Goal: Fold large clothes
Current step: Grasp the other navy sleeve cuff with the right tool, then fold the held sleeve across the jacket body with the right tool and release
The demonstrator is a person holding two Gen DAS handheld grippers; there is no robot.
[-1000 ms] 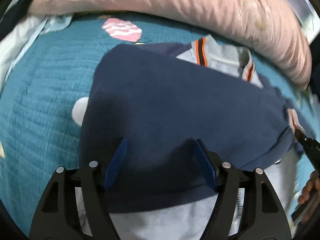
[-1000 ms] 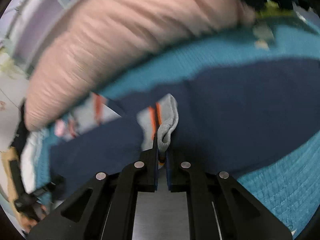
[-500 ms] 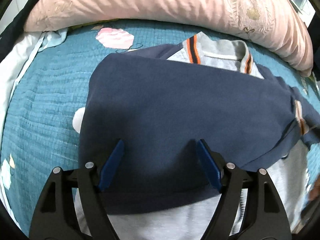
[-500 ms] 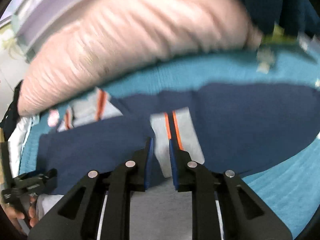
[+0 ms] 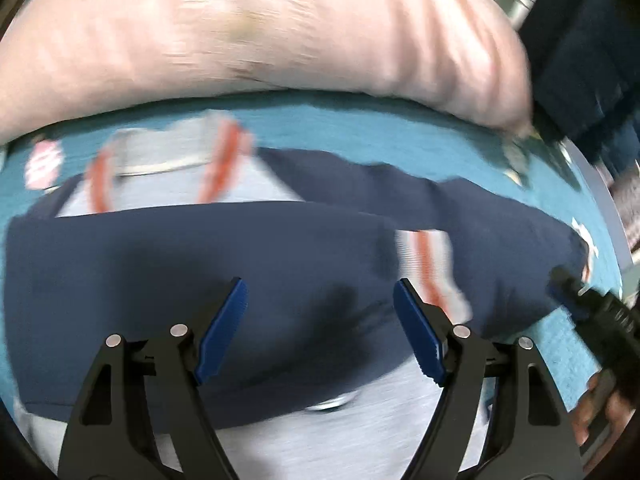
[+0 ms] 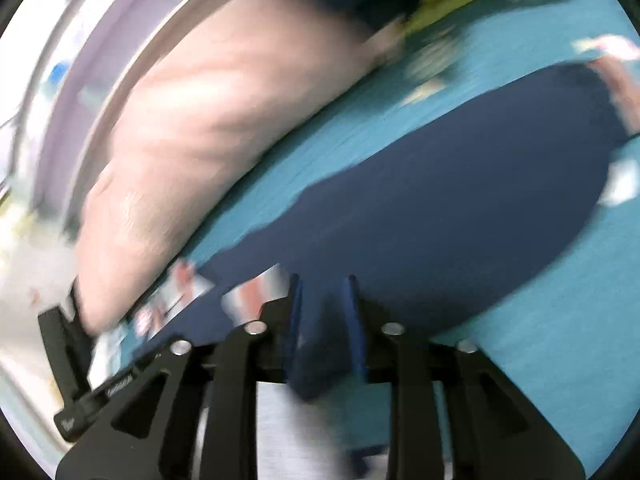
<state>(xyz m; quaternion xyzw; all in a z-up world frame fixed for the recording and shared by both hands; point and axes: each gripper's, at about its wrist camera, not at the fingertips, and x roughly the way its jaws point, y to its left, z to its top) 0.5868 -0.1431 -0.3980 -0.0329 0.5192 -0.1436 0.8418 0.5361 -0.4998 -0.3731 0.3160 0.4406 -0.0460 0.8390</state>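
Note:
A large navy shirt [image 5: 200, 264] with a grey, orange-striped collar [image 5: 168, 160] lies spread on the teal bedspread [image 5: 360, 136]. One sleeve is folded over the body, and its grey cuff with orange stripes [image 5: 428, 256] rests there. My left gripper [image 5: 320, 320] hangs open above the navy cloth with nothing between its pads. My right gripper [image 6: 325, 308] hovers over the shirt [image 6: 440, 184], just right of the cuff [image 6: 256, 292]. Its jaws are opening, and only blurred navy cloth shows in the gap, not pinched. It also appears at the edge of the left wrist view, the right gripper [image 5: 560, 286] in a hand [image 5: 596, 412].
A long pink pillow [image 5: 240, 28] lies along the far side of the bed, pillow [image 6: 200, 120] close to the shirt's collar. Light grey cloth [image 5: 320, 440] shows under the navy hem. Dark clothes [image 5: 580, 60] are piled at the far right. Teal bedspread [image 6: 560, 320] lies bare to the right.
The right gripper let go of the striped cuff, which now lies flat on the shirt, and its jaws parted. Both grippers swung to the right across the shirt; both views are blurred.

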